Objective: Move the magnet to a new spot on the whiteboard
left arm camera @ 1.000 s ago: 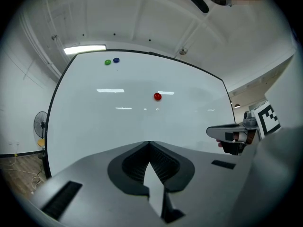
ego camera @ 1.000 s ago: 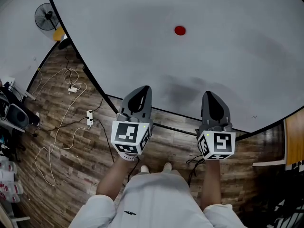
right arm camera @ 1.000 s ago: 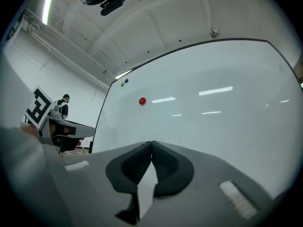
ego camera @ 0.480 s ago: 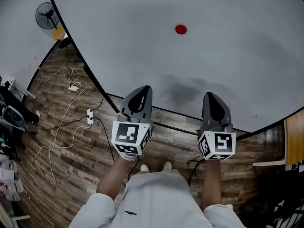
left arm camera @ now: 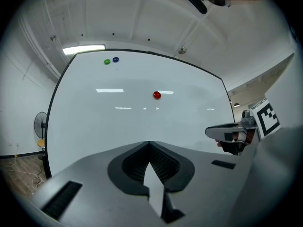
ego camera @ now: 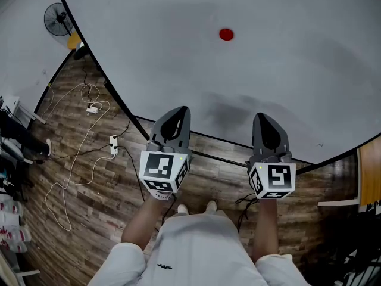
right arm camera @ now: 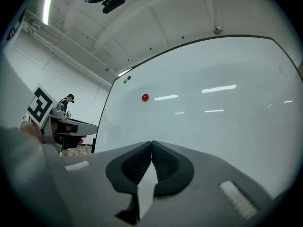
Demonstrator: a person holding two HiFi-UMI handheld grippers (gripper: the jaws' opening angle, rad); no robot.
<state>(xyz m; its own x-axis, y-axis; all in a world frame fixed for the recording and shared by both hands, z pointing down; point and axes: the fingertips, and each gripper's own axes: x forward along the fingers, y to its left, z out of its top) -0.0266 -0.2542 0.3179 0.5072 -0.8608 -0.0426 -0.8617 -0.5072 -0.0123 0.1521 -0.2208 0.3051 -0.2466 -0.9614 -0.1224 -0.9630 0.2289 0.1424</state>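
Note:
A round red magnet [ego camera: 226, 34] sticks to the whiteboard [ego camera: 286, 64], well above both grippers; it also shows as the red magnet [left arm camera: 156, 95] in the left gripper view and the red magnet [right arm camera: 145, 97] in the right gripper view. My left gripper [ego camera: 177, 115] and right gripper [ego camera: 266, 123] are held side by side near the board's lower edge, pointing at it. Both are shut with nothing between the jaws: left gripper [left arm camera: 148, 144], right gripper [right arm camera: 152, 143]. A green magnet [left arm camera: 107, 61] and a blue magnet [left arm camera: 115, 59] sit near the board's top.
A wood-pattern floor [ego camera: 89, 177] lies below the board, with white cables [ego camera: 77, 159] and a power strip [ego camera: 112, 146] at the left. A standing fan [ego camera: 58, 20] is at the far left. A person [right arm camera: 64, 105] stands in the distance in the right gripper view.

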